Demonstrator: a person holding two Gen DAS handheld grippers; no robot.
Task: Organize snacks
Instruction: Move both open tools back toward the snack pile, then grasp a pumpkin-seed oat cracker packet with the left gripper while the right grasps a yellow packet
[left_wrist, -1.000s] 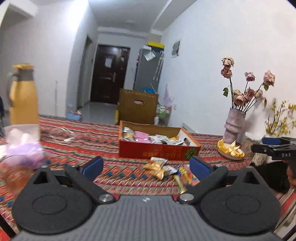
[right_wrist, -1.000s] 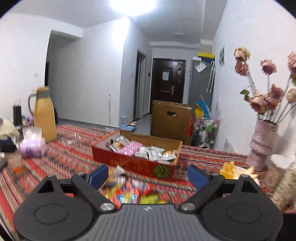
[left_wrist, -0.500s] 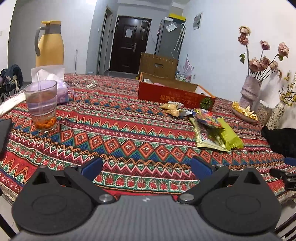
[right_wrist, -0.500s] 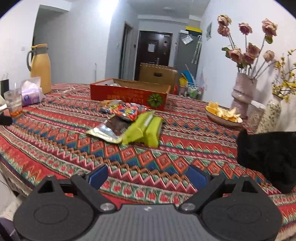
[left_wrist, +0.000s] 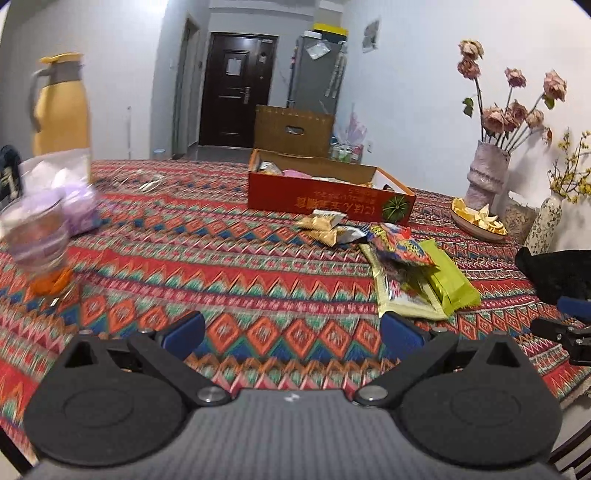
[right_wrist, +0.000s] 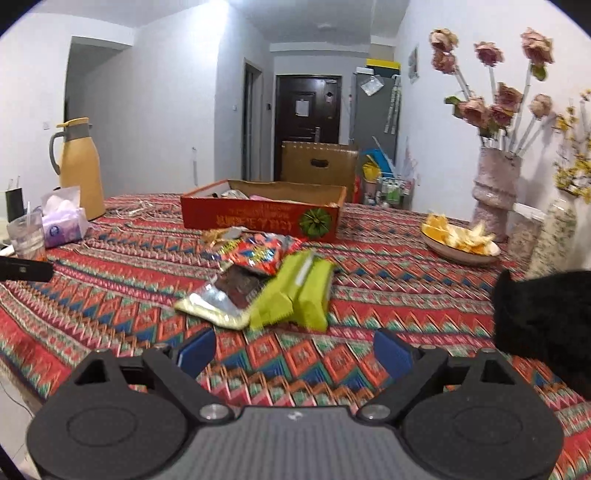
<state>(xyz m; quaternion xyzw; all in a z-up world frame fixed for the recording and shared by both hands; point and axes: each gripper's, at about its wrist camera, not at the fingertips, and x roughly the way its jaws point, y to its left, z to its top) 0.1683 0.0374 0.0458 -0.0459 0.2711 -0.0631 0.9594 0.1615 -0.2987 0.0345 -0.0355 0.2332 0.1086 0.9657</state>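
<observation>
A red cardboard box holding several snack packets stands on the patterned tablecloth. In front of it lie loose snacks: gold packets, a colourful red bag, a green packet and a silver-yellow packet. My left gripper is open and empty, low over the cloth, short of the snacks. My right gripper is open and empty, just short of the green packet.
A yellow thermos, a tissue pack and a plastic cup stand at the left. A plate of orange peel, a vase of dried roses and a black furry shape are at the right.
Both grippers pulled back from close by the box to the near table edge, then moved forward again toward the loose snacks. Both stayed open and empty.
</observation>
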